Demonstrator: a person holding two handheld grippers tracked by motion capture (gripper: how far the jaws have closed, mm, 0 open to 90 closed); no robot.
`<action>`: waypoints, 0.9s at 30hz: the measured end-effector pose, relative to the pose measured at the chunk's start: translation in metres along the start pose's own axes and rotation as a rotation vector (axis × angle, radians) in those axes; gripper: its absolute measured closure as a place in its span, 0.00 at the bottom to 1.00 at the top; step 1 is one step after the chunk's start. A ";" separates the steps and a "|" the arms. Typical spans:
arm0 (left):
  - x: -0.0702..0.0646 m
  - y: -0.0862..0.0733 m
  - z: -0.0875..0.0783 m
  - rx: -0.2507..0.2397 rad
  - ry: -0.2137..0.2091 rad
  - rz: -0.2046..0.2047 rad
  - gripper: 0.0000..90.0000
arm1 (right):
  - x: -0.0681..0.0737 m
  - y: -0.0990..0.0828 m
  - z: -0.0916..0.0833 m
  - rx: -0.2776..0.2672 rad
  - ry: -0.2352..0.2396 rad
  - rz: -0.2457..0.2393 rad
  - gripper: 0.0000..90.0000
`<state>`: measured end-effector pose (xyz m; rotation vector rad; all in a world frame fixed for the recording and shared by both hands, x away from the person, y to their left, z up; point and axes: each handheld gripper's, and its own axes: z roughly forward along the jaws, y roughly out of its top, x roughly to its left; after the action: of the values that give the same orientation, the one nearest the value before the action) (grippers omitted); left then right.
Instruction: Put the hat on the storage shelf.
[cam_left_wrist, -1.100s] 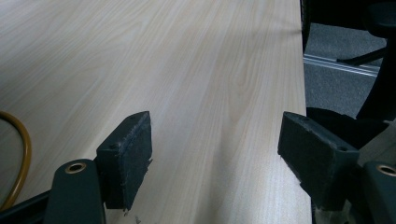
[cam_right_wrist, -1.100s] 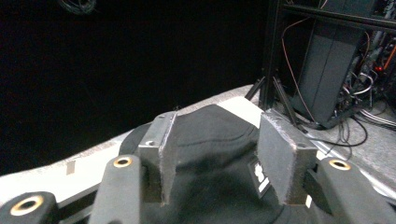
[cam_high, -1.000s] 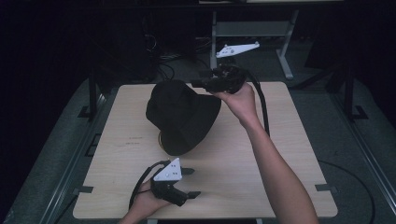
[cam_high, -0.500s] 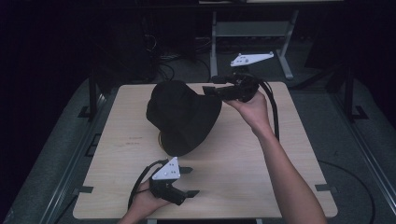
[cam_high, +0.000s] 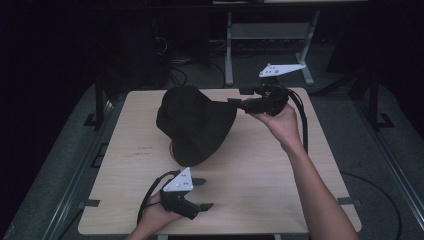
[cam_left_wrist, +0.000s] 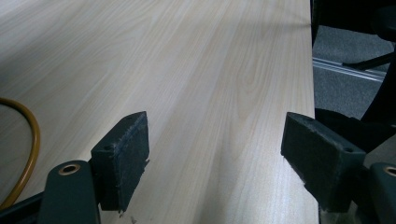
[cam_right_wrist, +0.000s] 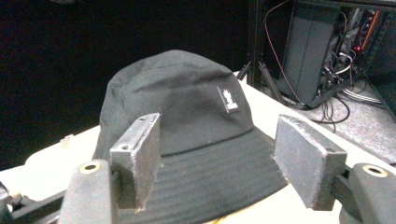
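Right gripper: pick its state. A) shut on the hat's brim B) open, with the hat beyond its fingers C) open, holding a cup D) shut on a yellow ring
B: the right gripper has its fingers spread wide, with the black hat beyond them, ungripped.

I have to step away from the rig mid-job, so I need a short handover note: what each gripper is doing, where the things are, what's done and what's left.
Right gripper: open, raised at the far right of the table, jaws pointing at the brim of the black bucket hat, nothing held.
Left gripper: open, empty, low over the near edge of the table.
The hat sits at the table's middle-far part, over a yellow ring that peeks out at its near edge.
Done: nothing is gripped yet.
Left: probably close the right gripper on the brim and move the hat.
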<state>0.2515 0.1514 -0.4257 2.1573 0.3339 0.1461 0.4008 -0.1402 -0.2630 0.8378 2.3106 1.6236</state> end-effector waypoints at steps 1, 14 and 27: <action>0.000 0.000 0.000 0.000 -0.001 -0.004 0.25 | 0.000 -0.001 -0.001 0.002 -0.001 0.002 0.34; 0.000 0.000 0.000 0.003 -0.002 -0.005 0.25 | -0.010 -0.023 -0.021 -0.010 -0.022 0.044 0.33; 0.000 0.000 0.000 0.004 -0.001 -0.011 0.24 | -0.016 -0.044 -0.030 -0.003 -0.026 0.068 0.32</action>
<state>0.2514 0.1520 -0.4258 2.1592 0.3458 0.1386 0.3851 -0.1832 -0.2940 0.9411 2.2857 1.6323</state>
